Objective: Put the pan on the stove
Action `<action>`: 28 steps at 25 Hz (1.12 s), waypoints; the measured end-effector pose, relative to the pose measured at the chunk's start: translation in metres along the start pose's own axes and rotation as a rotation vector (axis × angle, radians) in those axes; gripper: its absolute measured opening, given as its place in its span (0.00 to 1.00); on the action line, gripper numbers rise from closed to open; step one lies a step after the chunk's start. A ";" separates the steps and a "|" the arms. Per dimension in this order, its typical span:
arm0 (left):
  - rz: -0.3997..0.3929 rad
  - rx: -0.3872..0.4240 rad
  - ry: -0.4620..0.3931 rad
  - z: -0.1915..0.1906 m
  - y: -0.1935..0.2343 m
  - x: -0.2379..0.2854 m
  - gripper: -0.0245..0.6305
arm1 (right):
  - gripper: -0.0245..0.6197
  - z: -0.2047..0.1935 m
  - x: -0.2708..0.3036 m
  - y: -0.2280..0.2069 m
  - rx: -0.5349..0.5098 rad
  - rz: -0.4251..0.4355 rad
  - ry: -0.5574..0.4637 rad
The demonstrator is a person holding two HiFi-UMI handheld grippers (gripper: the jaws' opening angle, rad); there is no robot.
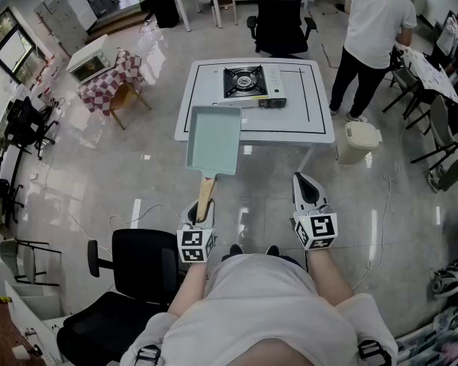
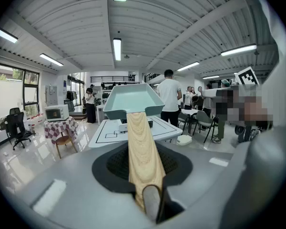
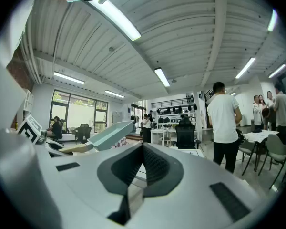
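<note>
The near end of the wooden handle point(image 1: 205, 191) is hidden inside the left gripper point(image 1: 201, 208), which is clamped on it. The rectangular teal pan point(image 1: 213, 139) hangs over the near edge of the white table point(image 1: 313, 120), apart from the gas stove point(image 1: 248, 84). The right gripper point(image 1: 306, 181) has its jaws together and holds nothing.

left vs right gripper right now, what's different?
Grip: the left gripper is shut on the pan's wooden handle; the right gripper has its jaws together with nothing between them.
Load: the left gripper holds the pan up in the air, not yet on the stove; the right gripper carries nothing.
Shared: both sit side by side in front of the person, pointing toward the table.
</note>
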State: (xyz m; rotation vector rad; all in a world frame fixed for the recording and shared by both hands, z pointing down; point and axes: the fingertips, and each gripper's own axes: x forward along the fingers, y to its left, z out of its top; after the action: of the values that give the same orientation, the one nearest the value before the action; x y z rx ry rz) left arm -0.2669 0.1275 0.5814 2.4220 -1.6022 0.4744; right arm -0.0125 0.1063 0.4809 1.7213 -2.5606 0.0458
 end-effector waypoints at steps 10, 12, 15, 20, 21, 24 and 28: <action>0.013 -0.010 -0.005 0.010 0.007 0.006 0.20 | 0.05 -0.006 0.004 -0.003 -0.001 0.000 0.014; 0.016 -0.012 -0.006 0.011 0.007 0.007 0.20 | 0.05 -0.006 0.006 -0.005 -0.002 -0.002 0.016; 0.016 -0.012 -0.006 0.012 0.008 0.010 0.20 | 0.05 -0.007 0.008 -0.008 0.014 -0.005 0.011; 0.010 -0.011 0.001 0.014 0.006 0.017 0.20 | 0.05 -0.010 0.013 -0.019 0.040 -0.034 0.020; 0.009 -0.011 0.003 0.014 0.006 0.019 0.20 | 0.05 -0.011 0.014 -0.021 0.038 -0.035 0.023; 0.010 -0.006 0.010 0.015 0.003 0.024 0.20 | 0.05 -0.011 0.015 -0.026 0.037 -0.031 0.022; 0.017 -0.004 0.015 0.017 -0.001 0.031 0.20 | 0.05 -0.011 0.018 -0.035 0.040 -0.018 0.015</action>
State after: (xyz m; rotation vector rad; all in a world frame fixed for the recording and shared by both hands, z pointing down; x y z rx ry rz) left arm -0.2518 0.0957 0.5768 2.3971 -1.6178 0.4907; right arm 0.0133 0.0772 0.4928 1.7500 -2.5506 0.1097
